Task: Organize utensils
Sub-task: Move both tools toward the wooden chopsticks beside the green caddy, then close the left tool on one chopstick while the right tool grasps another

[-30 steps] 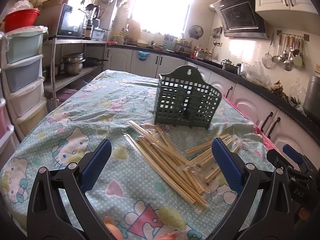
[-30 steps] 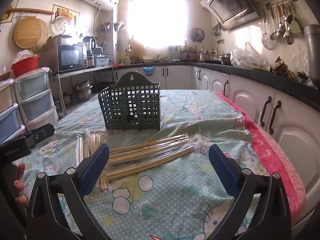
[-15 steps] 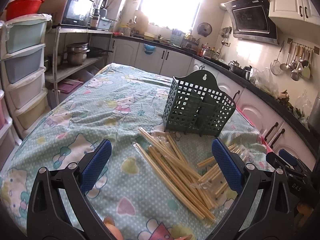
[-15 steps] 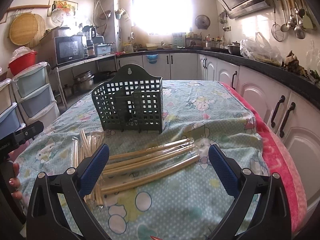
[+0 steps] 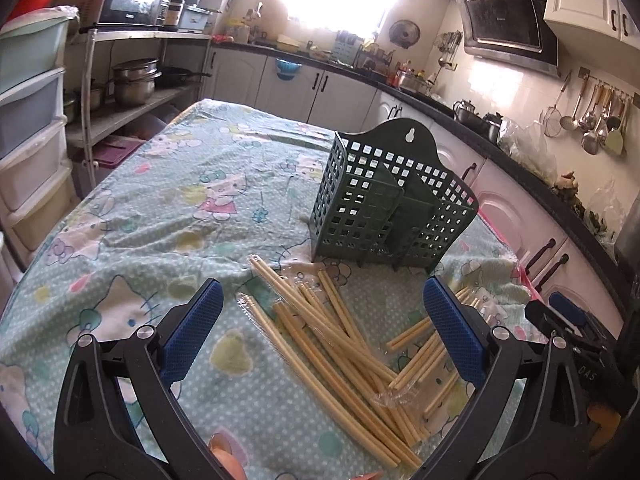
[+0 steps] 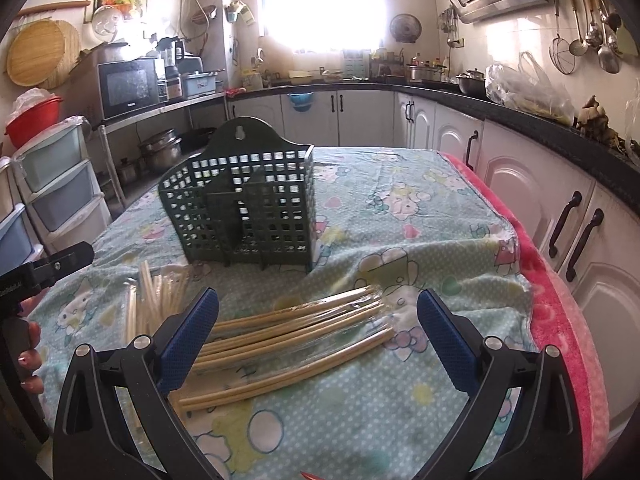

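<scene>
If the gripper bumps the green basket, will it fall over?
The green basket probably tips easily: it looks like thin, hole-filled plastic, stands tall on small feet, and appears empty. The rumpled tablecloth under it likely makes it wobblier.

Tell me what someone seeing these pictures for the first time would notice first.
Probably the dark green slotted utensil holder, standing upright and empty in the middle of the table's cartoon-cat cloth. In front of it lies a loose scatter of pale wooden chopsticks, some in clear wrappers, flat on the cloth. The left gripper and the right gripper frame the pile, both wide open and holding nothing.
</scene>
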Available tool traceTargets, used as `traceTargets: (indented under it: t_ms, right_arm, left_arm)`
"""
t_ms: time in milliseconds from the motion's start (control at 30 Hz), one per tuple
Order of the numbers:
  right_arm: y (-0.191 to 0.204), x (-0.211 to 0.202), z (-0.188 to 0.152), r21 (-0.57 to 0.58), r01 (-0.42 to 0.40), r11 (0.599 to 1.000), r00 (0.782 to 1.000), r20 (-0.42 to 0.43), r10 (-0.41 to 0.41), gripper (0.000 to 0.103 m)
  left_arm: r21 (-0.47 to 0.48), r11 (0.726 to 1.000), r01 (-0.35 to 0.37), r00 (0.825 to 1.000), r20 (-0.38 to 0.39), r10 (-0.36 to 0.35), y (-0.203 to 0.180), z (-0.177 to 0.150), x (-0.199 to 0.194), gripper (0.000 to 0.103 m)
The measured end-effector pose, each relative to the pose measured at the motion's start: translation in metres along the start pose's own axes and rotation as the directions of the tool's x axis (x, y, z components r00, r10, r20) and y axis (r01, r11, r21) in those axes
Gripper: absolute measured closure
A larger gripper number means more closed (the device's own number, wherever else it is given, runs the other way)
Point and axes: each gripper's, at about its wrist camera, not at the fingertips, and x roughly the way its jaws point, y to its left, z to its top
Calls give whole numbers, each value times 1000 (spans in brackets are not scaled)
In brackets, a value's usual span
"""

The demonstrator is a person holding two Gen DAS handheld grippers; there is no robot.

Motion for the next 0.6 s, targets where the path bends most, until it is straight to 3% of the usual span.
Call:
traceTargets:
  t_ms: [333,600]
  right_arm:
    - [-19,21,13,32,19,999,999,-31,-18,6]
    - [-38,44,19,56,1,998,996,-94,5,7]
  left_arm:
    - [-1,1000,4,997,-83,-5,-1,10,33,11]
    - [11,1000,-16,981,-194,18,6,13,62,11]
